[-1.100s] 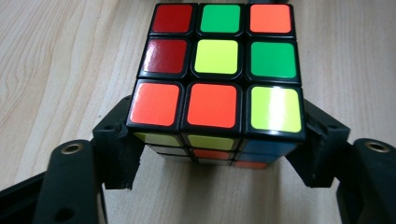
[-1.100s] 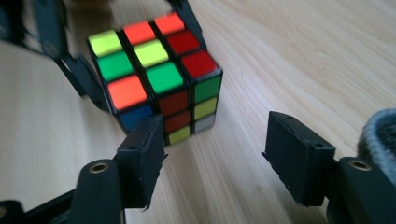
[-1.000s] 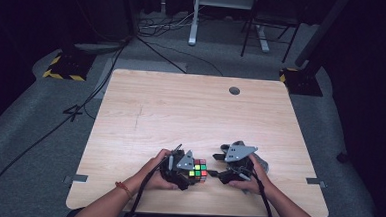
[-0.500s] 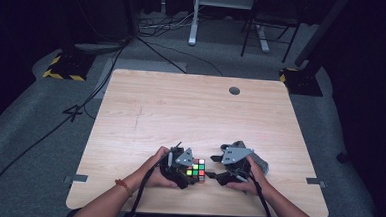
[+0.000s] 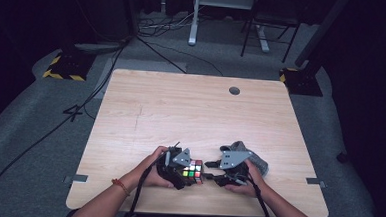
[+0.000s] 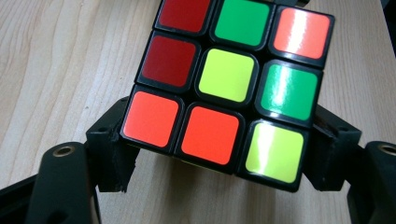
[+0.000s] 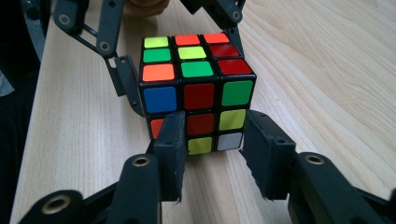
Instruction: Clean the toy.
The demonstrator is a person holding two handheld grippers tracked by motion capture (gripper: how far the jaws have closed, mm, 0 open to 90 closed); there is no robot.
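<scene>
Left claw (image 5: 190, 169) grasps the Rubik's cube (image 5: 194, 169) at lower centre. Right claw (image 7: 212, 154), released, straddles its bottom layer above the tabletop (image 5: 180, 113). It should close squarely before twisting.

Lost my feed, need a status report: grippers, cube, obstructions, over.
Left gripper shut on Rubik's cube. Right gripper open, jaws either side of the cube's near bottom edge. Table bare ahead.

A pale wooden table (image 5: 200, 114) is sitting on grey carpet (image 5: 40, 125), black cables (image 5: 55, 126) are snaking across the floor, and a white desk frame (image 5: 195, 18) is standing back in the darkness.
</scene>
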